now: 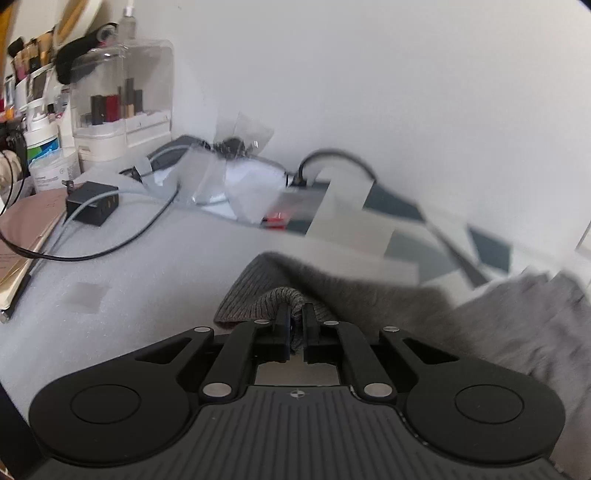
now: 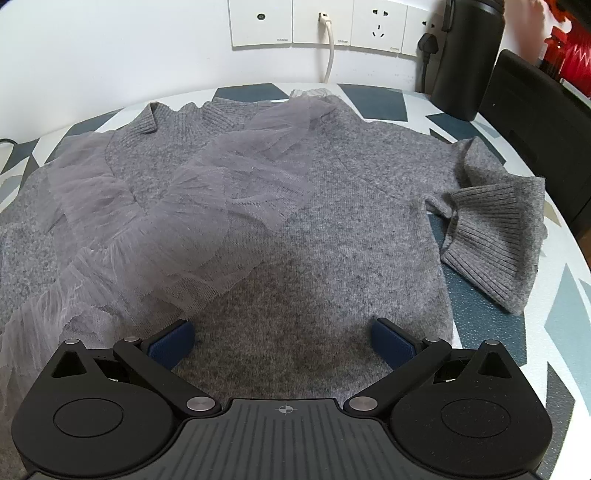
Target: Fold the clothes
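So the grey knit sweater [image 2: 332, 206] is lying spread out flat on the table with the blue and white geometric top [image 2: 535, 314], neckline pointing toward the wall sockets [image 2: 321, 22], and I'm using the sweater as the reference for everything else. A sheer grey tulle ruffle [image 2: 207, 199] is running diagonally across the sweater's front, from near the collar down toward the hem on the left side of the right wrist view. On the other side of the sweater, one sleeve is bending back on itself, with its ribbed cuff [image 2: 491, 236] sitting on the table just beside the body.

The right gripper [image 2: 282, 341] is hanging over the sweater's lower hem with its jaws spread wide, blue pads [image 2: 171, 343] apart and nothing between them. They're right above the knit, but I can't tell if they're actually touching it.

The left gripper [image 1: 297, 321] is clamping down on the sweater's other ribbed cuff [image 1: 258, 302]. Its jaws are nearly together, with a fold of the grey knit pinched between them, and the rest of that sleeve is trailing off to the right in the left wrist view, which is pretty blurry there. Beyond that cuff, a black charger block [image 1: 92, 203] with its cables and a clear cosmetics organiser [image 1: 122, 92] are sitting well away from the sweater.
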### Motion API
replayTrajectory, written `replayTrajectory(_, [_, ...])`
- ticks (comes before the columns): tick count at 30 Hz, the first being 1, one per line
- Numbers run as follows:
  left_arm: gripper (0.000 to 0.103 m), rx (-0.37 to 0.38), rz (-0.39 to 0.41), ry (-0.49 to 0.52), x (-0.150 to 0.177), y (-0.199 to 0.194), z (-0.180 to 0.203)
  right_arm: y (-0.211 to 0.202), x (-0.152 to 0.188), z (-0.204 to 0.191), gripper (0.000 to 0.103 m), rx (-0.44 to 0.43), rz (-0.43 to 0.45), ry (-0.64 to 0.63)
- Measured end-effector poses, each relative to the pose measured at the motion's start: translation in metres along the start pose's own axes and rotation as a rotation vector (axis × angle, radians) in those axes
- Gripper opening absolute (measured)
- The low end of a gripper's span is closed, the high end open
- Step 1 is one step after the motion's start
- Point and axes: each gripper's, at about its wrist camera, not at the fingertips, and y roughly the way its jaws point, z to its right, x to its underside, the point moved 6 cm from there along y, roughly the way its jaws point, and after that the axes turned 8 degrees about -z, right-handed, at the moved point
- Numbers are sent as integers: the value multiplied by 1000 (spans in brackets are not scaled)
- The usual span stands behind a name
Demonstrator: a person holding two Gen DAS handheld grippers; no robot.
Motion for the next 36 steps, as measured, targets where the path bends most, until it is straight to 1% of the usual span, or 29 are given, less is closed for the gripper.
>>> replayTrajectory(4, [5, 21, 67, -80, -16, -41, -18, 0, -1, 0, 102, -4, -4, 5])
replayTrajectory(6, [5, 21, 125, -113, -26, -65, -29, 1, -2, -1, 102, -3, -4, 8])
replayTrajectory(8, [5, 12, 181, -114, -37, -86, -36, 1, -4, -2, 102, -9, -5, 20])
replayTrajectory(10, [5, 12, 209, -101, -47, -98, -42, 2, -7, -5, 102, -29, -3, 38])
replayTrajectory(13, [5, 16, 205, -92, -55, -100, -48, 4, -12, -12, 102, -38, 4, 33])
replayTrajectory(15, [5, 31, 182, -103, -51, -94, -48, 6, -14, -16, 102, -27, 6, 10])
replayTrajectory(18, [5, 30, 146, -111, -42, -79, -45, 8, -18, -19, 102, -21, 10, -8])
replayTrajectory(20, [5, 33, 125, -150, -38, -67, -45, 8, -20, -18, 102, -25, 10, -3])
replayTrajectory(23, [5, 56, 138, -189, -46, -58, -35, 6, -20, -14, 102, -44, 11, 20])
replayTrajectory(25, [5, 95, 175, -151, -59, -59, -12, 4, -20, -9, 102, -47, 11, 36])
replayTrajectory(27, [5, 156, 198, -74, -70, -60, 23, 2, -19, -1, 102, -20, 18, 50])
replayTrajectory(30, [5, 297, 177, 32, -73, -55, 91, -1, -17, 17, 102, 49, 41, 61])
replayTrajectory(33, [5, 437, 151, 138, -73, -51, 160, -3, -14, 37, 102, 88, 57, 76])
replayTrajectory(36, [5, 559, 96, 225, -57, -39, 235, -5, -8, 56, 102, 116, 66, 106])
